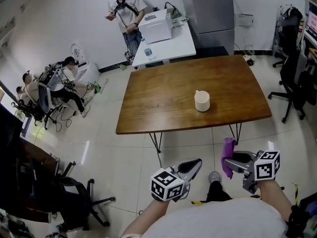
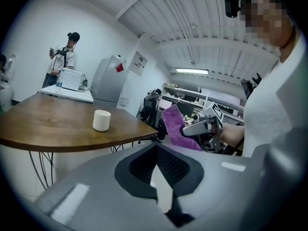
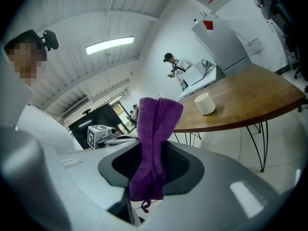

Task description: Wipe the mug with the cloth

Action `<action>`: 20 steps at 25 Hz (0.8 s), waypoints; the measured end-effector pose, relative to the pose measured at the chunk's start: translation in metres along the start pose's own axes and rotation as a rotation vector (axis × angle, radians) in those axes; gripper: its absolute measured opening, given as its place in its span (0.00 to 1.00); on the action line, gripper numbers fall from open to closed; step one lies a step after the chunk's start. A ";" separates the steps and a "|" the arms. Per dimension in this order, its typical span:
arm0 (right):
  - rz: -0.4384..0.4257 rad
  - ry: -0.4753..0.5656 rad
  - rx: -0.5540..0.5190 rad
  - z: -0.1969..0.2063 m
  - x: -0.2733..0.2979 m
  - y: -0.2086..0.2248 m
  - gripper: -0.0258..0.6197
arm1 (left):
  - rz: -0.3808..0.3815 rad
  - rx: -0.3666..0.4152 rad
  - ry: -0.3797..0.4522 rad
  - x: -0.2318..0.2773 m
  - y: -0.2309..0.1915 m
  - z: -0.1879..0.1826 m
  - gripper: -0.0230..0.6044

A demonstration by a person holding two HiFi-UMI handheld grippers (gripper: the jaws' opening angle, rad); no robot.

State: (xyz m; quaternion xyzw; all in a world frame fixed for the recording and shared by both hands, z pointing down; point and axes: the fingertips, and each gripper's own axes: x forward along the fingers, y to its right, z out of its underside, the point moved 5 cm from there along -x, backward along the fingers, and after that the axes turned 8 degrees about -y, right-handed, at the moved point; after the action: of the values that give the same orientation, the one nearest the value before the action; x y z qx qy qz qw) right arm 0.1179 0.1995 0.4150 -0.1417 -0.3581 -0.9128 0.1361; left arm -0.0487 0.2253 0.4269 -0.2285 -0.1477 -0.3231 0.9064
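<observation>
Right gripper (image 1: 234, 158): 2 jaws clamped on purple cloth (image 1: 228, 155), held upright, ready for wiping | Left gripper (image 1: 194, 164): jaws together, empty, probably kept free to steady the mug | Mug (image 1: 202, 101): upright on wooden table (image 1: 163, 98), well ahead, untouched.

A wooden table (image 1: 163, 98) stands before a white desk (image 1: 173, 46) bearing a printer (image 1: 156, 28).
</observation>
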 end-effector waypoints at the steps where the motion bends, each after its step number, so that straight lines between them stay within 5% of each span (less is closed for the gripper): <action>1: -0.002 -0.003 0.009 -0.010 0.001 0.016 0.24 | -0.009 0.008 -0.013 0.012 -0.011 -0.006 0.04; 11: -0.056 -0.041 0.073 -0.110 0.018 0.152 0.24 | -0.049 -0.020 -0.039 0.108 -0.118 -0.084 0.04; 20: -0.072 -0.071 0.094 -0.143 0.036 0.198 0.24 | -0.134 -0.060 -0.006 0.117 -0.189 -0.108 0.04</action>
State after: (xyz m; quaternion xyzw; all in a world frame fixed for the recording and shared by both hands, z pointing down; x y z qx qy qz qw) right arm 0.1309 -0.0446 0.4493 -0.1546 -0.4101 -0.8936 0.0971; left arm -0.0714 -0.0198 0.4441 -0.2462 -0.1554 -0.3867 0.8750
